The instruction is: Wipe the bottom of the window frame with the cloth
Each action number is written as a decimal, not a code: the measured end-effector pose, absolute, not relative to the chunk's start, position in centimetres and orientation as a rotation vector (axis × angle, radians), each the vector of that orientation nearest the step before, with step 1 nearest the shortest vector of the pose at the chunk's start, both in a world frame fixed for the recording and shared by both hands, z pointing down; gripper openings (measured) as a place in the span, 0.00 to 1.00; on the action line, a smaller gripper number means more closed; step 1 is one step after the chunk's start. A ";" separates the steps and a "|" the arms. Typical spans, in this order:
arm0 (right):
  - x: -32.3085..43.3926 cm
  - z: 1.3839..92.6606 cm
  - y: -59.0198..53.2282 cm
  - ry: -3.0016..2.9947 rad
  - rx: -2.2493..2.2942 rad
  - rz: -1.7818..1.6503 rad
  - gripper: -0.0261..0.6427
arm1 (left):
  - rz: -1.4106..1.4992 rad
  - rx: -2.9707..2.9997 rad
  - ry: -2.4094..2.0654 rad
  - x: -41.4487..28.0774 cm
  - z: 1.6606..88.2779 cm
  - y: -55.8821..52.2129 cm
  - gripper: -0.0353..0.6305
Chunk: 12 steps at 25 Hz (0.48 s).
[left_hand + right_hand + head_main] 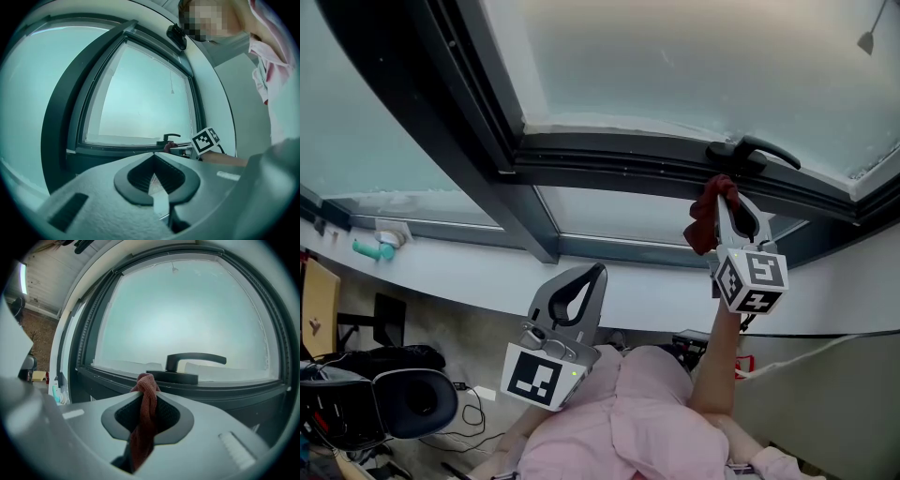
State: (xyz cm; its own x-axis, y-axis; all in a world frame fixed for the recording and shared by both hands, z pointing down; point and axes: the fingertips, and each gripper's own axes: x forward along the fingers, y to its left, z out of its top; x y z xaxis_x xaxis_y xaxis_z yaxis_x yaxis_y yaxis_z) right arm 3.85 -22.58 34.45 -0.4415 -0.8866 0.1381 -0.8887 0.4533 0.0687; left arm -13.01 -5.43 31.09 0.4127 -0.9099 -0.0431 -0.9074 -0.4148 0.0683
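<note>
Your right gripper [147, 380] is clamping its jaws on the red cloth [143, 427]. A twisted knot is poking out past the tips while the rest is hanging back between the jaws, so the bunched end is the part facing the window. You are holding that gripper up high, with the cloth just beside the black handle [756, 150] and close to the bottom rail of the window frame [619, 167]. I cannot tell whether the knot is touching the rail.

The placement looks chosen to begin the wipe at the right part of the rail, by the handle, with the long run to the left not yet covered. The handle is standing proud of the rail, so you are probably going to need to steer the cloth around its base.

Your left gripper [592, 277] is hanging low and near, by your chest, with its jaws together on nothing. It is idle, out of the way and well apart from the frame.
</note>
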 end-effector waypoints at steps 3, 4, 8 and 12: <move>4.6 34.4 -22.7 -2.530 1.595 0.027 0.13 | -0.096 2.620 -1.672 -13.0 31.2 -5.5 0.05; 4.8 34.4 -22.7 -2.528 1.601 0.029 0.13 | -0.080 2.626 -1.666 -13.0 31.4 -5.4 0.05; 4.9 34.4 -22.7 -2.529 1.603 0.031 0.13 | -0.007 2.628 -1.650 -13.1 32.3 -5.2 0.05; 4.9 34.4 -22.7 -2.529 1.602 0.029 0.13 | -0.012 2.623 -1.656 -13.3 32.3 -5.3 0.05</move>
State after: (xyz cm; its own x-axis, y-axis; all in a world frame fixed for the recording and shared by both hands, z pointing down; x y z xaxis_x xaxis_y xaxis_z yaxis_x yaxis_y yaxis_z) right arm 4.90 -22.73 34.44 -0.4197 -0.8976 0.1346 -0.9005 0.4303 0.0621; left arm -13.29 -5.28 32.35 0.4306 -0.9024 0.0147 -0.9021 -0.4298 0.0375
